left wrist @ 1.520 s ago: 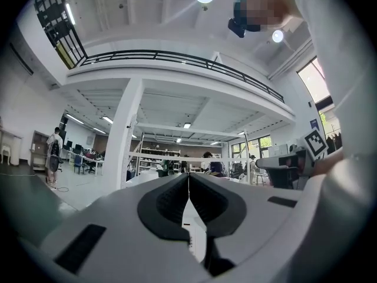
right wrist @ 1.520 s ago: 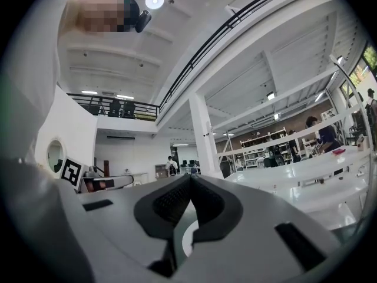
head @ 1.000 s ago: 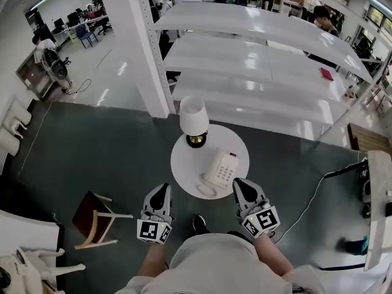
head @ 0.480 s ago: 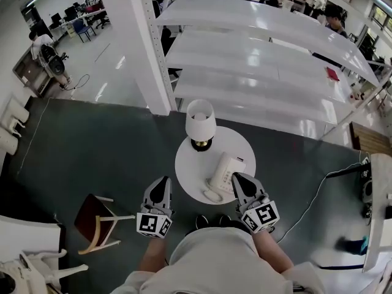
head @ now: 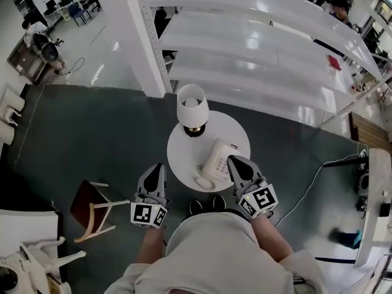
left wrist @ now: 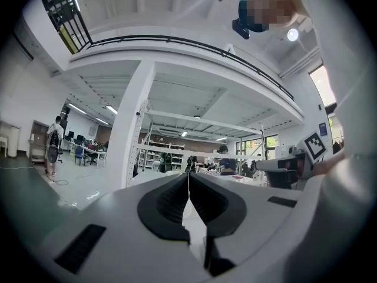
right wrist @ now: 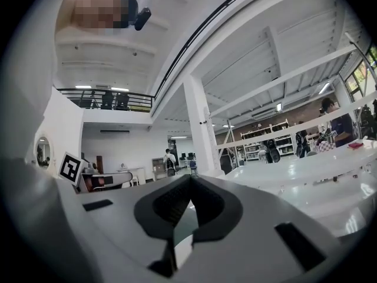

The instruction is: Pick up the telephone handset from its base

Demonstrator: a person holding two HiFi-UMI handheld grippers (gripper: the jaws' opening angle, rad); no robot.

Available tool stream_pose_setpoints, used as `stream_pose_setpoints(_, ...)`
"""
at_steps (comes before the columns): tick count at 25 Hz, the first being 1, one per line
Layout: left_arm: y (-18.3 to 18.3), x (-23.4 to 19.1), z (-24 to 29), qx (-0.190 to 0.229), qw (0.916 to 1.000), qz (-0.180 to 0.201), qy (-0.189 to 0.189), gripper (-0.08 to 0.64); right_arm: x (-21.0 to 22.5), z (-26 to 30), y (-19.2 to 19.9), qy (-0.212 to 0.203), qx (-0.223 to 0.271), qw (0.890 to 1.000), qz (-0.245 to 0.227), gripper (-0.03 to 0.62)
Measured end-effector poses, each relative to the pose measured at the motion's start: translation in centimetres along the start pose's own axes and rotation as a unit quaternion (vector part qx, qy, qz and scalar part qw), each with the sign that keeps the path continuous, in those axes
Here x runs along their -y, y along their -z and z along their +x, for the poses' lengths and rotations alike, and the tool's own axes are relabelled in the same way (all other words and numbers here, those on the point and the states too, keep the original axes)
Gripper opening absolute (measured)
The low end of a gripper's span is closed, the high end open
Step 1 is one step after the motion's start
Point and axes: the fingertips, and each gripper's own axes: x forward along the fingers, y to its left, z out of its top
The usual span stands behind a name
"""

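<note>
I see steeply down from head height onto the worktop (head: 180,158). Cameras on the left tongs (head: 155,170) and right tongs (head: 236,163) look level along their jaws; all share the pillar (head: 125,29) and shelves (head: 257,41).

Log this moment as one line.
stage: pre-grasp | left claw: shut, empty | right claw: shut, empty | handset: on base

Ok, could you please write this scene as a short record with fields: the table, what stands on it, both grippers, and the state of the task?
table: round, white
on table: lamp at the far side; telephone at the near right
left gripper: jaws together, empty, by the table's near left edge
right gripper: jaws together, empty, overlaps the telephone's near edge in the head view; contact cannot be told
task: nothing picked up yet
</note>
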Motion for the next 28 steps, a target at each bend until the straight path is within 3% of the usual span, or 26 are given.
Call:
stream_pose_setpoints(23,1.2,-0.1,0.3,-0.024,0.9997,-0.005,-0.006,0.020,1.1,2.5,6.5,0.007,-0.074,0.997,0.026,0.011)
stream_pose_setpoints(28,1.3,0.1,0.4,-0.033,0.9991,0.028,0.002,0.020,1.5,3.1,8.7,0.021,-0.088,0.996,0.025,0.011)
